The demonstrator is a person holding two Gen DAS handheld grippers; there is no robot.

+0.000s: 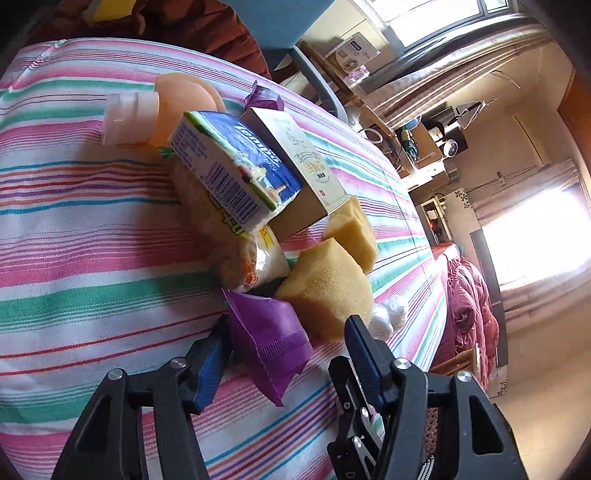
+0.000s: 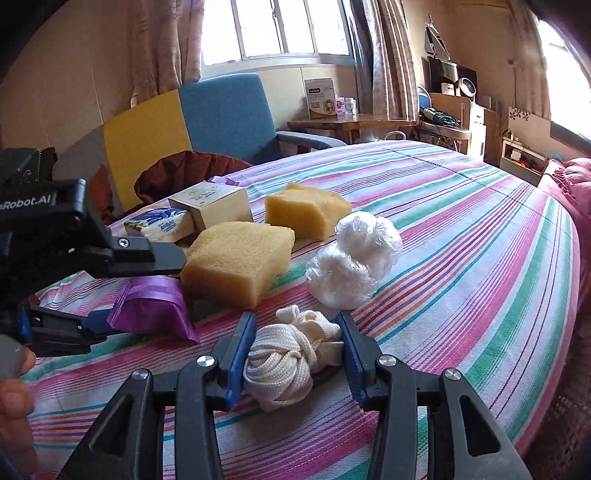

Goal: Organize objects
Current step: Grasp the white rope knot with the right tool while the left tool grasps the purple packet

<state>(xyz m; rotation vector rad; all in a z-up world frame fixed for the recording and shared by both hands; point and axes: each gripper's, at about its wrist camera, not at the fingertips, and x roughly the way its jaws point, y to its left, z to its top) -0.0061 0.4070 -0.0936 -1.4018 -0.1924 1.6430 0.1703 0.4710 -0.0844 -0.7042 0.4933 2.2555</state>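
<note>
A: Which view shows the cream strap bundle (image 2: 291,360)?

B: Only the right wrist view. The right gripper (image 2: 297,336) clasps it, both pads touching, on the striped bedspread (image 2: 461,240).

A: And the left gripper (image 1: 288,339)?

B: Its fingers straddle the purple sachet (image 1: 267,339); I cannot tell whether they press it.

A: Surroundings?

B: 2 yellow sponges (image 2: 236,264) (image 2: 304,210), 2 white plastic balls (image 2: 354,254), a Tempo tissue pack (image 1: 236,166) leaning on a beige box (image 1: 299,162), a pale bottle (image 1: 147,110) behind them.

Bedroom w/ striped bedspread (image 2: 461,221), blue-yellow chair (image 2: 192,118), wooden desk (image 2: 351,123), curtains; bright daylight thru windows (image 2: 277,29).
</note>
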